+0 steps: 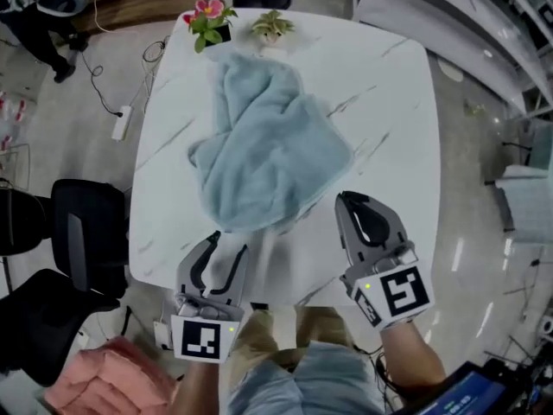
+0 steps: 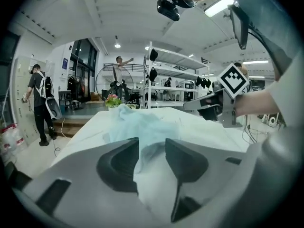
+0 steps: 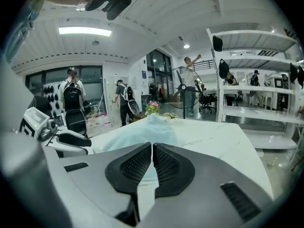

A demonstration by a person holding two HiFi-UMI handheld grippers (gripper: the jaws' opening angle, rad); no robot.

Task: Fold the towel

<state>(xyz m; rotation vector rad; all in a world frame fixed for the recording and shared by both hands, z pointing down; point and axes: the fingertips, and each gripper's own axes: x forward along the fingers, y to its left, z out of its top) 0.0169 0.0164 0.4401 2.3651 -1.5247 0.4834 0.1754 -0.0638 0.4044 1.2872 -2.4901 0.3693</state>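
Well, the towel (image 1: pixel 263 145) lies crumpled just beyond both sets of fingertips; the left gripper (image 1: pixel 230 242) stands parted, seemingly to take its near edge; the right gripper (image 1: pixel 346 200) is pressed together, empty.

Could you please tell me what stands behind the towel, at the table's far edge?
Behind the towel stand two small potted plants: a pink-flowered plant and a pale green plant. Anything beneath the towel itself is covered.

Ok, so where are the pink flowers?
Find the big white table. At its far edge, past the crumpled blue towel, stand two little plants. The pink flowers are the left one; its neighbour is only pale green leaves.
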